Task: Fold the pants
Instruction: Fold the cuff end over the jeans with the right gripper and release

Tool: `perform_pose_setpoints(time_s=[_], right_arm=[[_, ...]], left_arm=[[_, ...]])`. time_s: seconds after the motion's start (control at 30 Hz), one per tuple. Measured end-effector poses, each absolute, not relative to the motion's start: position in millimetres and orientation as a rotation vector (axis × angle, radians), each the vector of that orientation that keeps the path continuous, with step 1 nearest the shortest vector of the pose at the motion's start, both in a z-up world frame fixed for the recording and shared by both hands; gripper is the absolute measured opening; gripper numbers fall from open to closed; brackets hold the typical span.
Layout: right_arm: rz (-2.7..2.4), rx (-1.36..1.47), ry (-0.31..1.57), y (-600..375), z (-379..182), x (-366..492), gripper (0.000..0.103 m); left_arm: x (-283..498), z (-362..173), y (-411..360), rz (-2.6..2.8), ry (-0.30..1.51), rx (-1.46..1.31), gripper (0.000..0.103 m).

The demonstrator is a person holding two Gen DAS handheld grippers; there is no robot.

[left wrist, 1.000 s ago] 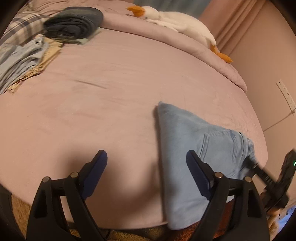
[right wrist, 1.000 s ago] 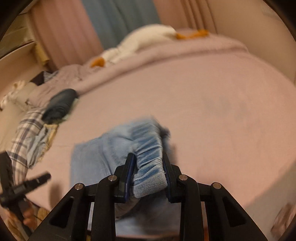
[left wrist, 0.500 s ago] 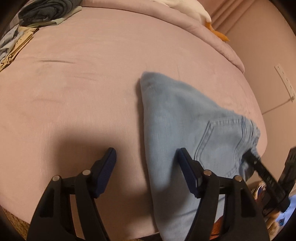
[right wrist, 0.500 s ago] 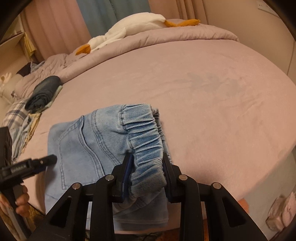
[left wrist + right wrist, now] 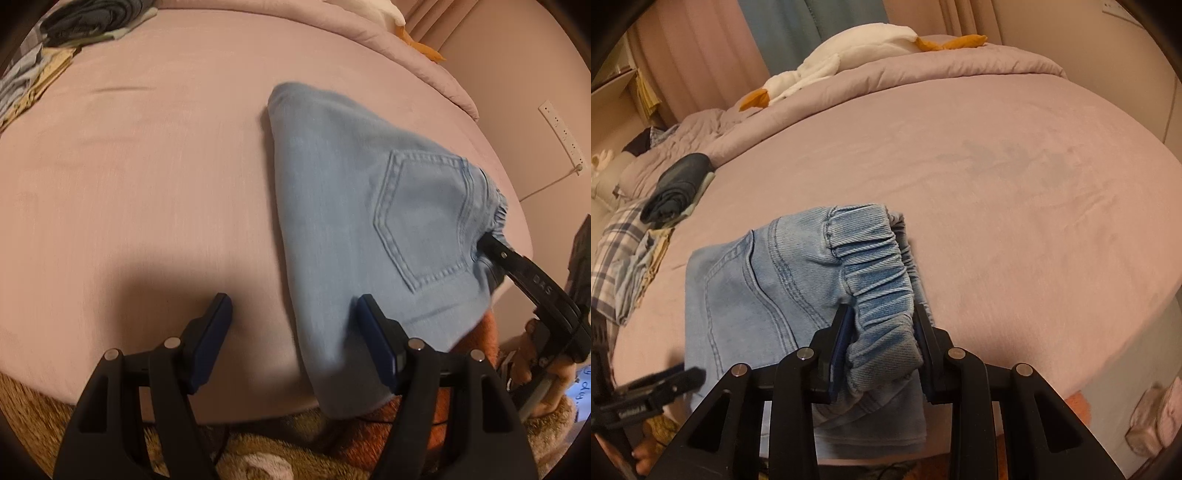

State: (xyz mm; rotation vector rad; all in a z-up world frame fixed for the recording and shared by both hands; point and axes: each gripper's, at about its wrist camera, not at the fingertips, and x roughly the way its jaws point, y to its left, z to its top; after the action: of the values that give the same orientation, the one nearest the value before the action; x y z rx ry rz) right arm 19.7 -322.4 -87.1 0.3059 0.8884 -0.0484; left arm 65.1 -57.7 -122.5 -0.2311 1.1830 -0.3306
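Your right gripper (image 5: 882, 332) is clamped on the elastic waistband of the pants (image 5: 768, 295), with the gathered denim bunched between its two fingers and lifted a little off the bed (image 5: 997, 177). The pants are light blue jeans, folded into a compact stack that lies at the near edge of the bed, with the lower end hanging over the side. In the left wrist view the pants (image 5: 351, 206) taper to a rounded corner on the far side, and a back pocket faces up.

Your left gripper (image 5: 293, 321) hovers just left of the pants with its jaws spread wide and nothing between them; its right finger overlaps the near left edge of the denim.

A pile of folded clothes (image 5: 631, 258) sits at the far left of the bed, and a white goose toy (image 5: 849, 55) lies along the rolled duvet at the far end.
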Motion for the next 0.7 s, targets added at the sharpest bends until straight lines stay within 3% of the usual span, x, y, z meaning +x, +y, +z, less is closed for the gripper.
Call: perform_pose_setpoints(time_s=[0.4,0.43,0.5,0.53,0.57,0.63,0.7], right_arm=[[-0.039,0.303,0.893,-328,-86,18,0.030],[-0.035,0.310,0.896,-329,-85,16,0.033],[-0.036,0.324,0.912,-336,-83,12,0.049],[-0.041,0.324,0.907,-340,-82,9,0.068],[-0.032,0.333,0.882,-345,-79,5,0.080],[-0.009,0.367,0.861,-355,-78,1,0.080],[0.022,0.431,0.875,-367,-81,2,0.080]], left_arm=[[39,-121,-52,-0.333,1.218,-0.278,0.068],[34,-120,-48,-0.339,1.224,-0.296,0.068],[34,-112,-41,-0.339,1.219,-0.329,0.068],[34,-108,-40,-0.336,1.202,-0.334,0.069],[35,-101,-36,-0.334,1.155,-0.337,0.070],[36,-96,-36,-0.326,1.112,-0.322,0.079],[44,-96,-38,-0.330,1.102,-0.308,0.080]])
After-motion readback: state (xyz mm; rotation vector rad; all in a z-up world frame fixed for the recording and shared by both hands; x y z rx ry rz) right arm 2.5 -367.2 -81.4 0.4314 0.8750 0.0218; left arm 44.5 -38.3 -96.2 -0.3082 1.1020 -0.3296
